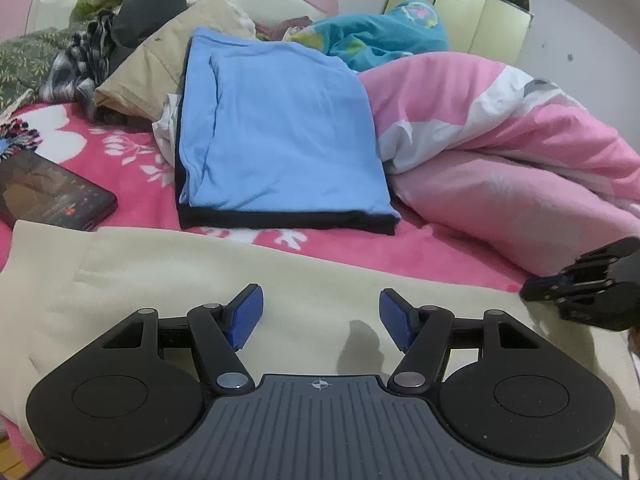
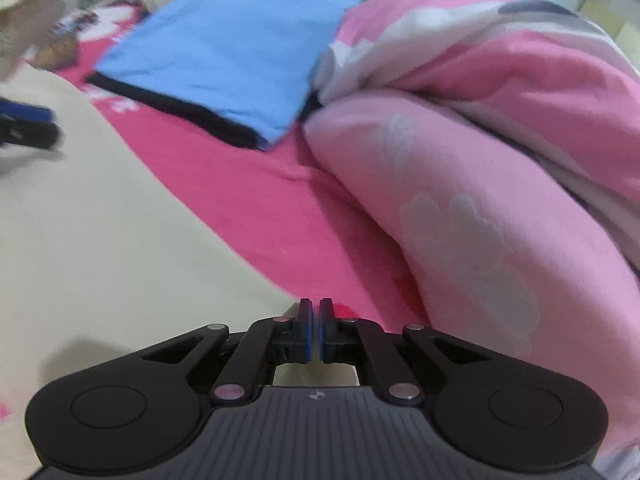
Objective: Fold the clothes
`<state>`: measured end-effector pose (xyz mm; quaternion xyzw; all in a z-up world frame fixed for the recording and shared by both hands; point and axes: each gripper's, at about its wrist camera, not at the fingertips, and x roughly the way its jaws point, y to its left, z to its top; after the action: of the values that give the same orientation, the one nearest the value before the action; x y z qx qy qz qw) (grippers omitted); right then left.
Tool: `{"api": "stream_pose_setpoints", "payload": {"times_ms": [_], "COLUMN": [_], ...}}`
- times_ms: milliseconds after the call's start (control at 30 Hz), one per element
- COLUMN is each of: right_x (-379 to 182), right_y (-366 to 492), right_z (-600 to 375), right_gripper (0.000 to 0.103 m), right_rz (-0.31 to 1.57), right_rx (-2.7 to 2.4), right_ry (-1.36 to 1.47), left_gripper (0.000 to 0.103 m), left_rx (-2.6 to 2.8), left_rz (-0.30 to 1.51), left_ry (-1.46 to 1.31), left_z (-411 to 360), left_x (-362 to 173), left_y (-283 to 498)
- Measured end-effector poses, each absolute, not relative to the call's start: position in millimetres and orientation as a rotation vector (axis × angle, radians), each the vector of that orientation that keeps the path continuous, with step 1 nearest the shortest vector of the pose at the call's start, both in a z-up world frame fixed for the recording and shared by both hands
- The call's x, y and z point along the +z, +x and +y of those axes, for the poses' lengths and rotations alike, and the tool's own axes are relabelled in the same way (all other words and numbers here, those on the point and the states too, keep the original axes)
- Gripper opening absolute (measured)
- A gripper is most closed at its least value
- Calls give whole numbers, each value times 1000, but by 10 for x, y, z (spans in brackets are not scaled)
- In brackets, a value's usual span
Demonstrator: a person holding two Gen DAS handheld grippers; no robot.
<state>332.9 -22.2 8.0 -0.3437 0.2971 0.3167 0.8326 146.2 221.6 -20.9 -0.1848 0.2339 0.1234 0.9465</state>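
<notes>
A cream garment point(image 1: 200, 280) lies spread flat over the near part of the bed, and it also fills the left of the right wrist view point(image 2: 100, 220). My left gripper point(image 1: 320, 308) hovers over it, open, with nothing between its blue pads; it shows blurred at the left edge point(image 2: 24, 124) of the other view. My right gripper point(image 2: 316, 304) is shut, its tips at the garment's right edge where it meets the pink sheet point(image 2: 248, 200). Whether cloth is pinched cannot be seen. It appears at the right point(image 1: 532, 288) of the left wrist view.
A folded blue shirt point(image 1: 280, 128) rests on a folded black garment point(image 1: 280, 220) mid-bed. A bunched pink duvet point(image 1: 500, 168) fills the right side. A dark phone point(image 1: 52, 196) lies at the left. Loose clothes point(image 1: 120, 32) and a teal blanket point(image 1: 380, 36) are piled behind.
</notes>
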Motion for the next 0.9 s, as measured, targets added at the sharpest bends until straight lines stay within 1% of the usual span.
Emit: {"api": "stream_pose_setpoints", "payload": {"times_ms": [100,200,267,400,500,600,733,767,900], "right_x": [-162,-17,180,707,889,842,603,560,499], "right_y": [3448,3449,3393,3093,2713,2444,2167,2066,1521], "right_z": [-217,-299,-417,-780,-984,-1178,-1408,-1490,-1738], "right_gripper": [0,0,0,1,2,2,2,2,2], "right_rz": [646,620,602,628,645,693,766,775,760], "right_rx": [565,506,484,505,528,475,394,382,319], "right_ry": [-692,-603,-510,-231,-98,-6,147,191,266], "left_gripper": [65,65,65,64,65,65,65,67,69], "left_rx": [257,261,264,270,276,287,284,267,79], "left_rz": [475,469,465,458,457,451,421,407,323], "left_ry": [-358,-357,-371,-396,-403,-394,-383,-379,-299], "left_z": [2200,2211,2237,2286,2303,2304,2305,2298,2100], "left_x": [-212,-211,-204,-192,-186,-183,-157,-141,-71], "left_y": [1458,1435,1423,1403,1397,1380,1322,1299,1150]}}
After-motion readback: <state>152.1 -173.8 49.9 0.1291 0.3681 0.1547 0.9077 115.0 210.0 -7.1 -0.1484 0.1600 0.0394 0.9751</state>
